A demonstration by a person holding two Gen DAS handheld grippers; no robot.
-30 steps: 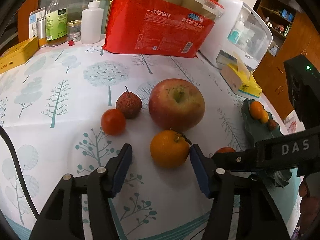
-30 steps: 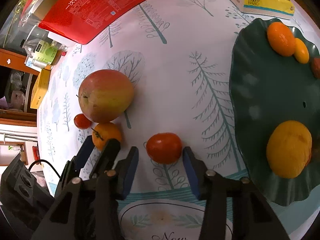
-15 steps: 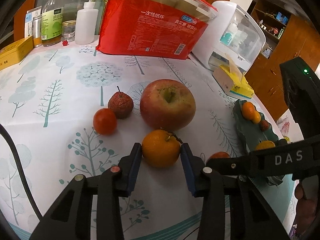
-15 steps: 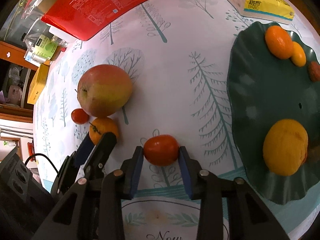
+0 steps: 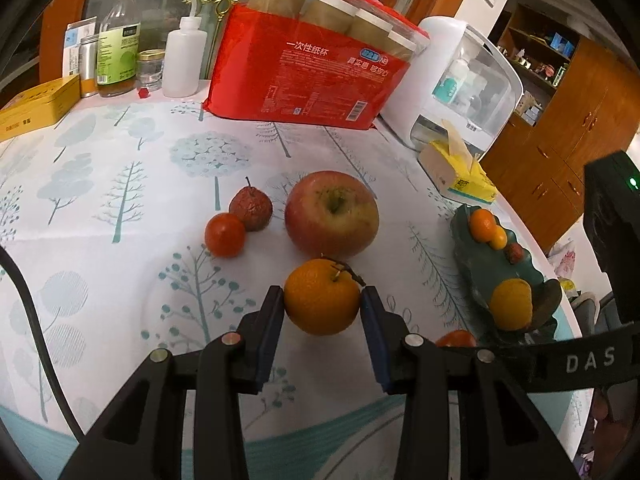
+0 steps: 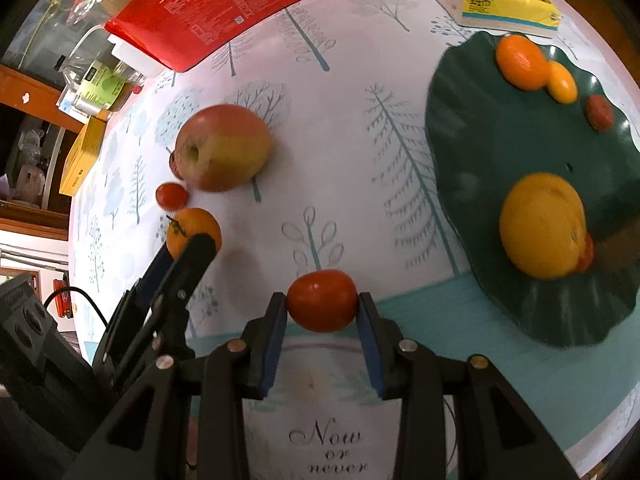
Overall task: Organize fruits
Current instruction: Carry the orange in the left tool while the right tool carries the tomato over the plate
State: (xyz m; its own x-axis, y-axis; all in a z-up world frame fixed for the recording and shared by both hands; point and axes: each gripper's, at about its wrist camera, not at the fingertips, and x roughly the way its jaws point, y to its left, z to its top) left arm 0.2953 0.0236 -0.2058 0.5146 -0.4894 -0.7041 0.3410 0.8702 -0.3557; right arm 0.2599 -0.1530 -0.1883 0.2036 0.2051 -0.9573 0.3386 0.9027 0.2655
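Fruits are held in both grippers at once: the left gripper (image 5: 322, 322) has its jaws clamped on the stemmed orange (image 5: 322, 300), and the right gripper (image 6: 322, 316) is closed on the small red tomato (image 6: 322, 300); each fruit sits right at the tips of the blue pads, touching both, bulging forward past them rather than seated deep. To do the carry well, I would keep both grips steady and firm without crushing, lift clear of the tree-print tablecloth (image 5: 120, 200), and travel level toward the green plate (image 6: 480, 152); with so shallow a hold, a sudden tilt could let round fruit roll out. On the plate, aim for bare green between the big yellow fruit (image 6: 542, 226) and the small oranges; the apple (image 5: 331, 214) stays on the cloth, just beyond the orange.
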